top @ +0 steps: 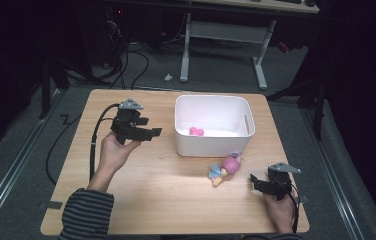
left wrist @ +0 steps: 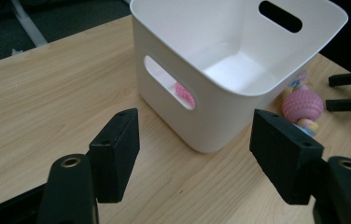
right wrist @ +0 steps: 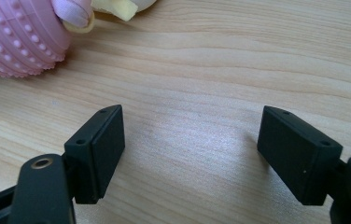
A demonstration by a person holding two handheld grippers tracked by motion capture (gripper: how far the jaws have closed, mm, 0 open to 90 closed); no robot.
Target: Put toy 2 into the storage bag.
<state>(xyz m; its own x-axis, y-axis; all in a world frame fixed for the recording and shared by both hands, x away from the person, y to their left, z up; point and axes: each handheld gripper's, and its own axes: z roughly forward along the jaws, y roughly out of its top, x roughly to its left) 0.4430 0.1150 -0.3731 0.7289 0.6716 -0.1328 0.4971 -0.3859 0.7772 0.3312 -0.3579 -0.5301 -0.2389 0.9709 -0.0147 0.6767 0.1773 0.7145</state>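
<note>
The work in hand looks like clearing toys into the white bin [top: 211, 126], which stands toward the far edge of the surface [top: 141, 200], right of its middle. One small pink spiky toy [top: 196, 131] already lies inside. A second toy, a pink knobbly ball with pastel fabric tails [top: 226, 169], lies on the wood just before the bin's near wall, toward the near right corner.

The right claw [top: 252, 181] rests low at the near right edge, released and holding nothing, its jaws wide and pointed toward that toy but apart from it. The left claw [top: 157, 132] hovers left of the bin, also released and empty.

The right claw is the natural one for the pickup. It would do well to slide forward until the ball sits squarely between the jaws, closing on the firm knobbly body rather than the loose tails, which would likely slip. Then lift clear of the bin's rim before letting go over the middle.
</note>
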